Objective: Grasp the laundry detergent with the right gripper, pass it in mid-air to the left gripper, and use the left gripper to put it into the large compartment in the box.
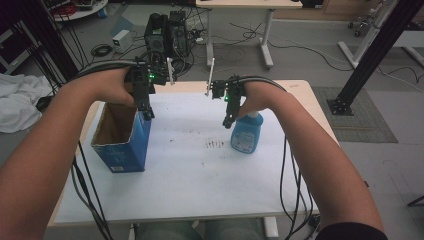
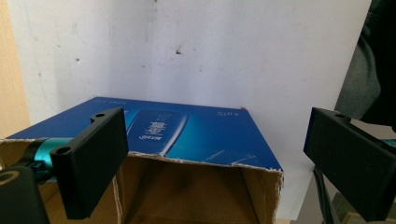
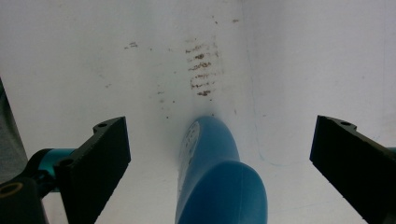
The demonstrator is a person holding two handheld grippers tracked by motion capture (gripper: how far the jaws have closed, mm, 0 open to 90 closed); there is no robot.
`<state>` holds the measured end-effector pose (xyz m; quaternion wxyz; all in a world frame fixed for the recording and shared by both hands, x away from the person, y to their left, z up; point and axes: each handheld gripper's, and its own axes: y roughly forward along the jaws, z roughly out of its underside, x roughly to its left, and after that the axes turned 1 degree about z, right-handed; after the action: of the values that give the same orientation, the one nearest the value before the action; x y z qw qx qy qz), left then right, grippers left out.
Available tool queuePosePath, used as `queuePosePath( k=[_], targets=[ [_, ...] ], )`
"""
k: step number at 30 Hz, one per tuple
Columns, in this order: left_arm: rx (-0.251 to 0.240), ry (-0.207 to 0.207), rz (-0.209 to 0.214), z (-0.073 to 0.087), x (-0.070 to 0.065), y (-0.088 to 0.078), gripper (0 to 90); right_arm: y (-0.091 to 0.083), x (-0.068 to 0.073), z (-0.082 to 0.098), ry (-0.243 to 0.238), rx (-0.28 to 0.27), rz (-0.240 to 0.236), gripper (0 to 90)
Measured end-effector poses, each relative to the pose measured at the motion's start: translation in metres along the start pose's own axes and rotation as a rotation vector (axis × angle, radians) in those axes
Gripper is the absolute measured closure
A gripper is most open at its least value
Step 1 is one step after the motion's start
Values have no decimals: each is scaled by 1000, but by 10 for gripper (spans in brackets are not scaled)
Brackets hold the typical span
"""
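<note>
The right gripper (image 3: 219,154) has its two black jaws spread wide, and between them, touching neither, the rounded blue plastic body of a spray bottle (image 3: 212,172) rises from below. The jaws are flat, matte slabs with small screw holes at their tips; a teal metal rod shows behind the left one. In the high view the same gripper (image 1: 228,121) points down just beside the bottle's (image 1: 246,134) shoulder, and there the bottle's pale label, white neck and upright stance can be made out. It stands right of the table's middle, nearer the far edge.

The left gripper (image 2: 215,158) is equally wide apart and grips nothing. Below its jaws sits the open top of a cardboard box (image 2: 196,135): glossy blue print on the outside, raw brown board inside, with a ragged torn rim. The gripper view brings out that torn edge and the printed picture on the side; the high view shows instead where the box (image 1: 120,137) stands, near the table's left edge, upright and open upward, with the left gripper (image 1: 147,114) over its far right corner.

The table (image 1: 200,185) has a white covering, smooth but scuffed. A patch of small brown marks (image 3: 201,70) lies ahead of the bottle, rows of short dashes in the right gripper view, a faint speckle (image 1: 215,144) between box and bottle from above. Box and bottle stand well apart.
</note>
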<state>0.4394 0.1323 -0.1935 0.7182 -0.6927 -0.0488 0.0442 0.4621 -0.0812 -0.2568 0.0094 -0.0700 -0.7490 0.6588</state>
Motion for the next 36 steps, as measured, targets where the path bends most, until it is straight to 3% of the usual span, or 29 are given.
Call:
queuePosePath(
  k=[11,16,23,26,28,32,36],
  targets=[
    [11,3,-14,-1,-5,2,63,-6,1,4,14,-9,14,39],
    [5,-4,-11,1,-9,1,63,-17,6,6,43,-79,22,39],
    [-1,10,-15,1,-12,4,63,-26,8,8,29,-131,30,38],
    [-4,11,-8,0,-13,7,63,-27,8,10,63,-199,10,38],
    [-5,13,-7,-1,-13,8,63,-28,6,12,58,-224,11,38],
    [-15,10,-3,0,-15,11,63,-31,2,18,59,-278,41,38],
    [-16,13,-9,0,-15,13,63,-37,-2,24,97,-358,72,38]
  ],
)
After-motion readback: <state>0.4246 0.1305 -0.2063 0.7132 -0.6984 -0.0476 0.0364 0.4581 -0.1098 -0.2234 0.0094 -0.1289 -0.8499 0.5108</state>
